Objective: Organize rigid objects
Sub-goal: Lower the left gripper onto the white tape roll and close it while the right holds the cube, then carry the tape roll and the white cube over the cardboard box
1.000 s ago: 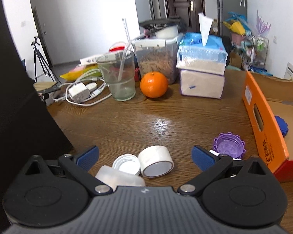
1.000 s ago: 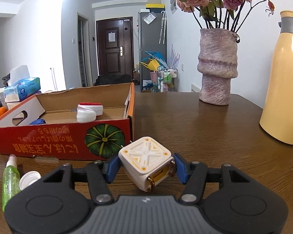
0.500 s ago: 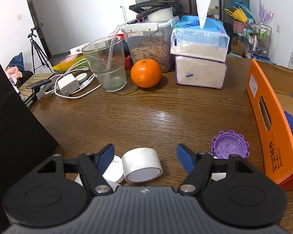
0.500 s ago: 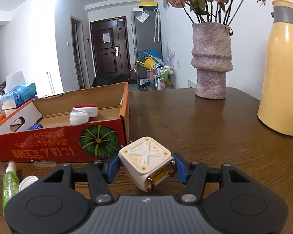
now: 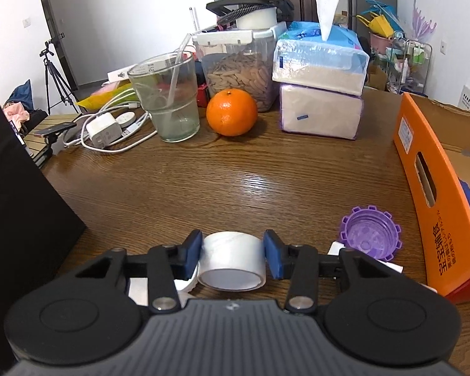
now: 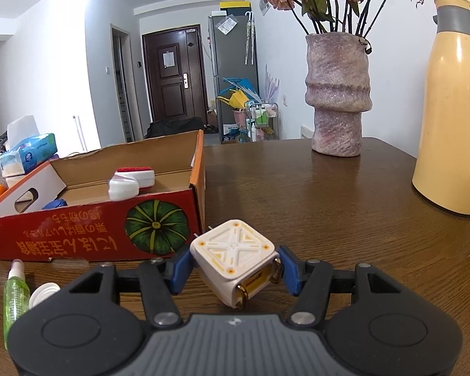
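- My left tool (image 5: pixel 232 258) has just been closing; its pads now clamp the tape roll (image 5: pixel 230 261) on the table (image 5: pixel 235 169).
- My right tool (image 6: pixel 235 271) grips the white cube charger (image 6: pixel 235 258).
- Next, I judge: lift both into the cardboard box (image 6: pixel 87 228).

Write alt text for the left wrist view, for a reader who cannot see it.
The left claw is shut on a white roll of tape lying on a dark wooden table. A ridged purple plastic cap and an orange cardboard box sit to the right; a round orange fruit and clear drinking glass stand farther back.
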